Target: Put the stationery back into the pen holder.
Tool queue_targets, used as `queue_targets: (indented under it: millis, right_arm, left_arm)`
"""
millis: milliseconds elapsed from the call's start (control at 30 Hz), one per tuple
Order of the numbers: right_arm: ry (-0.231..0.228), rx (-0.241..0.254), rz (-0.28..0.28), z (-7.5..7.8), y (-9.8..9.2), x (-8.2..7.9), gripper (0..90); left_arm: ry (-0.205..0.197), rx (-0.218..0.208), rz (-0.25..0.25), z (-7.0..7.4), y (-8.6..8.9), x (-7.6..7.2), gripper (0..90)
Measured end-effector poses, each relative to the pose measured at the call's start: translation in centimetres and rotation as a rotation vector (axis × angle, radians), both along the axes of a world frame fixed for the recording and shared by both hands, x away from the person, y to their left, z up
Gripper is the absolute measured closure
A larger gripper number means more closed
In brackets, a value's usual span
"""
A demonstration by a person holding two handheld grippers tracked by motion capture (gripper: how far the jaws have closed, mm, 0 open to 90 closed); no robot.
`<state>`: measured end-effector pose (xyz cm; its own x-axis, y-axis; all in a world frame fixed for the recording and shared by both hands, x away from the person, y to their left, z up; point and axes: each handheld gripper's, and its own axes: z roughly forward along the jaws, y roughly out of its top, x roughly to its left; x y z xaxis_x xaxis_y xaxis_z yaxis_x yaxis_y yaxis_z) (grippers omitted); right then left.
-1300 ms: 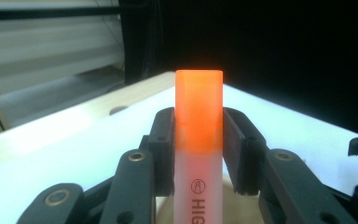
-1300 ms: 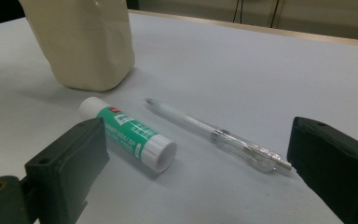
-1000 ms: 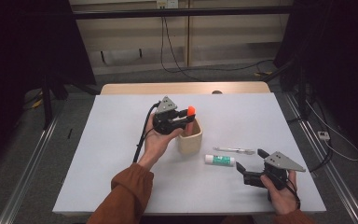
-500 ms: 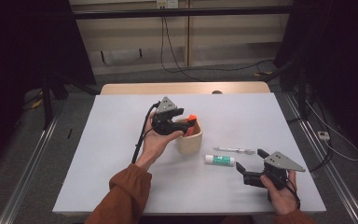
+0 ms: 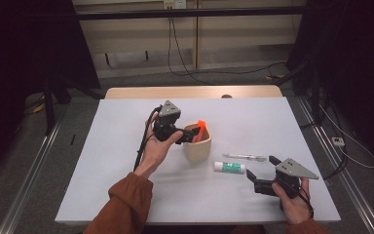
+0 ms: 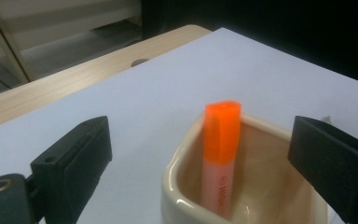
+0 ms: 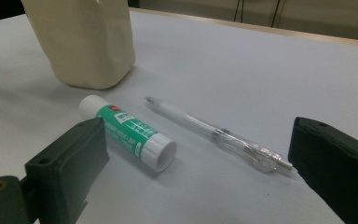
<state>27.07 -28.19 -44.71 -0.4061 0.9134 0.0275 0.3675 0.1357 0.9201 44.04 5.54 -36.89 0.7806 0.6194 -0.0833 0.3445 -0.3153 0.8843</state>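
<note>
Left tongs (image 5: pixel 191 135) just opened over the cup (image 5: pixel 197 144).
My left tongs' jaws had spread wide; the orange highlighter (image 6: pixel 221 156) stood free between them, inside the cup. My right tongs (image 5: pixel 262 174) gaped, glue stick (image 7: pixel 127 132) and pen (image 7: pixel 219 136) ahead on the desk (image 5: pixel 126 195).

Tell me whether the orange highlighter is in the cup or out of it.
In. The orange highlighter stands tilted inside the cream cup, cap above the rim. The left hand-held gripper has just been opening; its jaws stand clear of it.

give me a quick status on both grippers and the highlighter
Left gripper jaws just opened, clear of orange highlighter, which stands in beige cup. Right gripper open, idle. Nothing in the way.
</note>
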Motion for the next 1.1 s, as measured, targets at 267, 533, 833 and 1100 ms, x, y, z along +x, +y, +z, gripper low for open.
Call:
queue_targets:
  millis: [267,533,833,1100]
  right_arm:
    - [0.009,0.001,0.001,0.0,0.0,0.0,4.3]
    - [0.016,0.003,0.002,-0.1,0.0,0.1,4.3]
    - [0.041,0.018,0.004,-0.2,0.0,0.3,4.3]
    - [0.037,0.004,0.009,-0.2,0.2,0.2,4.5]
  left_arm:
    - [-0.009,-0.002,0.014,0.5,1.4,-0.3,5.9]
    - [0.017,0.033,0.019,-0.1,2.7,-0.9,6.1]
    - [0.011,0.012,0.031,-0.3,4.8,-1.4,6.1]
    - [0.050,0.010,0.043,-1.1,6.4,-2.3,6.0]
